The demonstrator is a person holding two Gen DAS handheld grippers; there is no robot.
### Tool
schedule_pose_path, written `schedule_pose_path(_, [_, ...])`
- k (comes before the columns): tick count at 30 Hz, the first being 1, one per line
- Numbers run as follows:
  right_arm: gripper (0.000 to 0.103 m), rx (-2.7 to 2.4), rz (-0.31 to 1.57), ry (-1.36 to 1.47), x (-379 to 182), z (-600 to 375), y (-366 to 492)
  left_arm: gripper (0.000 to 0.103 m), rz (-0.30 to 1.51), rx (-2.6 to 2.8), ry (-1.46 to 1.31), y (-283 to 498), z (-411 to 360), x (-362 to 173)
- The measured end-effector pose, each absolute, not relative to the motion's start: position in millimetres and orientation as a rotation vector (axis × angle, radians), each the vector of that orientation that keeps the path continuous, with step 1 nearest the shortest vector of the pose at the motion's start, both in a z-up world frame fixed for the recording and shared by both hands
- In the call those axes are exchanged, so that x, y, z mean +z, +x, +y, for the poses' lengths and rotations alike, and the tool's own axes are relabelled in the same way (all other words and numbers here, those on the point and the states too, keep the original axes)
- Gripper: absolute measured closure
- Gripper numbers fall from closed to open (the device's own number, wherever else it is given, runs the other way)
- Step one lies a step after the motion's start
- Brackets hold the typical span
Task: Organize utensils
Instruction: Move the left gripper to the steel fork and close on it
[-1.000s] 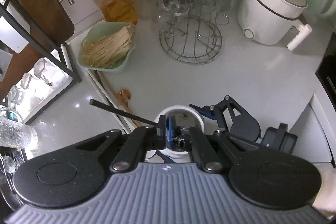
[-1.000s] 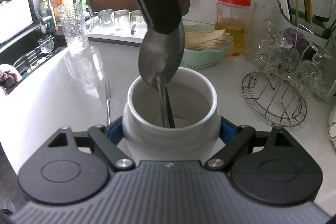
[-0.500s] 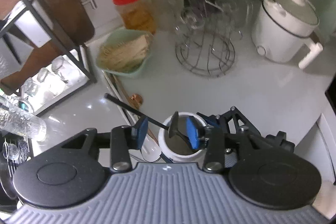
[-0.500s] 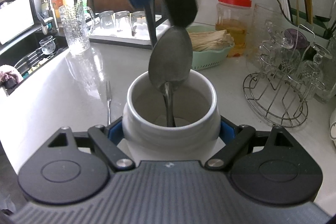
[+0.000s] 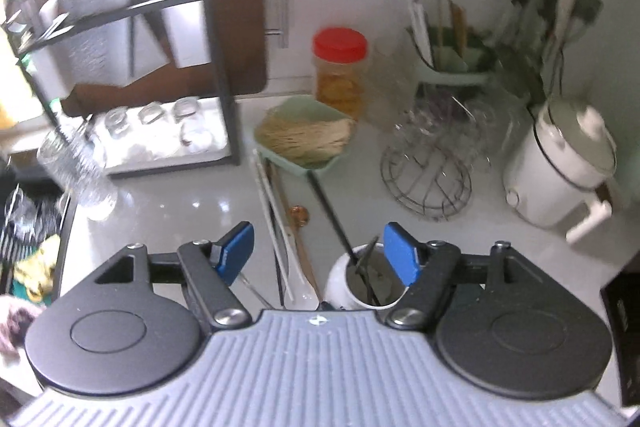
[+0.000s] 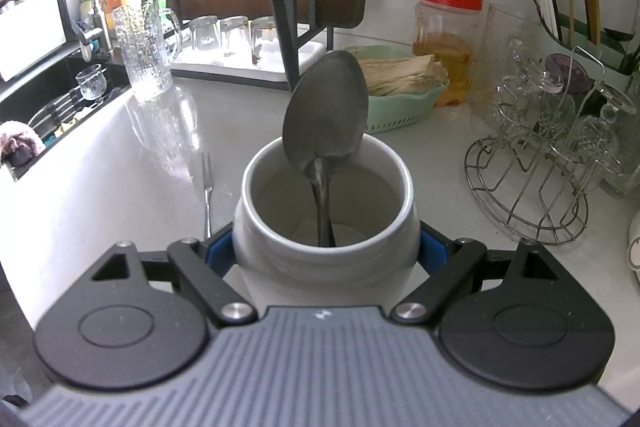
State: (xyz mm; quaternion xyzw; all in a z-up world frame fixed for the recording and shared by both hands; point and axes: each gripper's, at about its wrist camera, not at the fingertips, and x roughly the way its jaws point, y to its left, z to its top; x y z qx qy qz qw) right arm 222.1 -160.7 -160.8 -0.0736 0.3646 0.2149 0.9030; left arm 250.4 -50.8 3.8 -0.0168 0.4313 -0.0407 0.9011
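Observation:
My right gripper [image 6: 326, 255] is shut on a white ceramic utensil jar [image 6: 326, 259] standing on the counter. A dark metal spoon [image 6: 326, 115] stands in it, handle down, bowl up, leaning on the far rim. My left gripper [image 5: 318, 253] is open and empty, raised above the counter. Below it I see the same jar [image 5: 340, 287] with the spoon [image 5: 366, 263] and a black stick [image 5: 330, 215] leaning out. A white ladle-like spoon [image 5: 298, 293], a wooden-handled utensil [image 5: 298, 217] and chopsticks [image 5: 266, 195] lie left of the jar. A small fork [image 6: 207, 187] lies on the counter.
A green basket of sticks [image 5: 306, 139], a red-lidded jar [image 5: 340, 71], a wire glass rack [image 5: 426, 183] and a white cooker [image 5: 560, 167] stand behind. A black shelf with glasses [image 5: 160, 131] and a glass mug [image 5: 80, 167] are at left, beside the sink [image 6: 52, 107].
My left gripper let go of the spoon, opened wide and pulled up and back from the jar. The spoon now rests in the jar. My right gripper has not moved.

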Motion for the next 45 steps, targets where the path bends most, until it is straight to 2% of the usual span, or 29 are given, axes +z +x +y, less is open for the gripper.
schedule_pose_path(7, [0.012, 0.442, 0.749, -0.148, -161, -162, 221, 0.027, 0.856, 0.002, -0.177, 227, -12, -11])
schedule_pose_path(14, [0.012, 0.436, 0.752, -0.146, -161, -161, 221, 0.028, 0.86, 0.053, -0.319, 215, 18, -51])
schedule_pose_path(24, [0.012, 0.378, 0.76, -0.131, -161, -155, 222, 0.029, 0.891, 0.063, -0.385, 232, 48, -110])
schedule_pose_path(37, [0.012, 0.263, 0.788, -0.104, -160, -149, 220, 0.052, 0.886, 0.028, -0.471, 275, 78, -194])
schedule_pose_path(45, [0.012, 0.213, 0.783, -0.086, -160, -145, 218, 0.065, 0.837, 0.03, -0.471, 294, 88, -225])
